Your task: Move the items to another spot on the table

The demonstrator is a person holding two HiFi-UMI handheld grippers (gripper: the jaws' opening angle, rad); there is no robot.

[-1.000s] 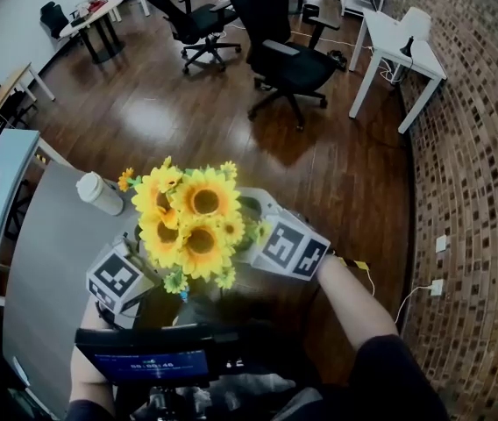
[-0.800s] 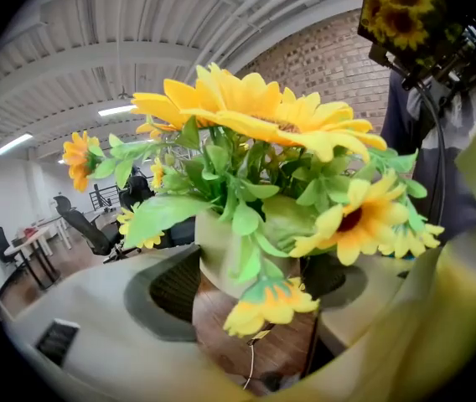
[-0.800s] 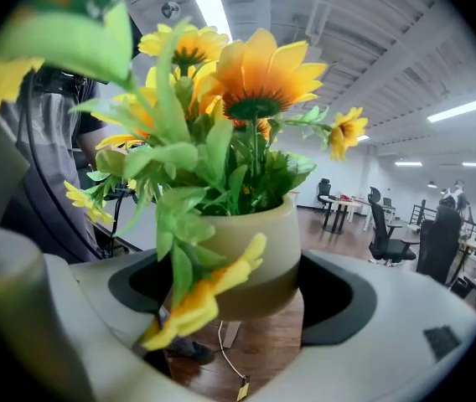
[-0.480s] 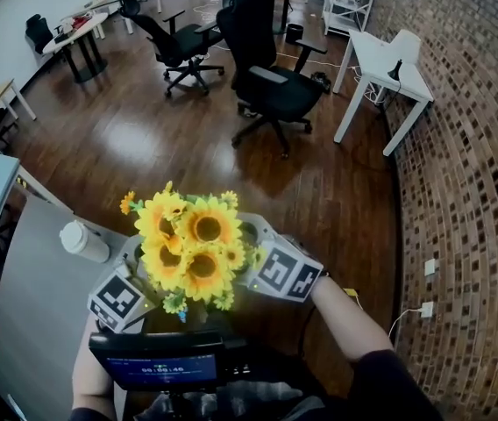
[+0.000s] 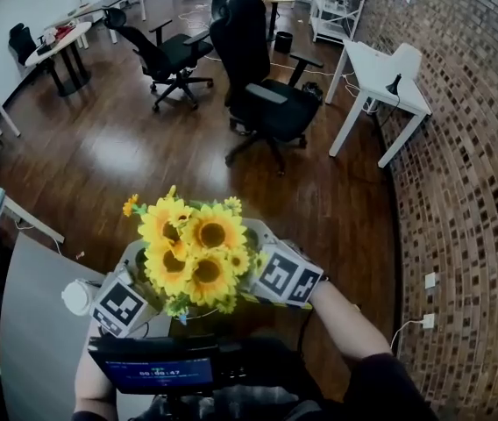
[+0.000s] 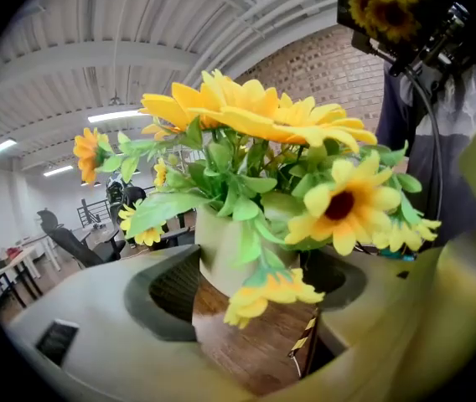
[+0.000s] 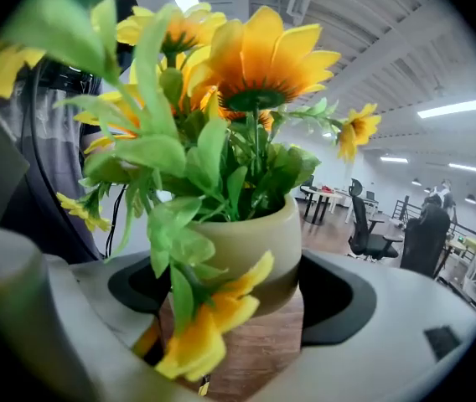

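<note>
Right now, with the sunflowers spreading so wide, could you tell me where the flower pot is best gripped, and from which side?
Grip the flower pot on its smooth round wall just under the rim, coming in level from the sides, below the sunflowers that overhang the top. The left gripper and right gripper hold it that way, from opposite sides.
</note>
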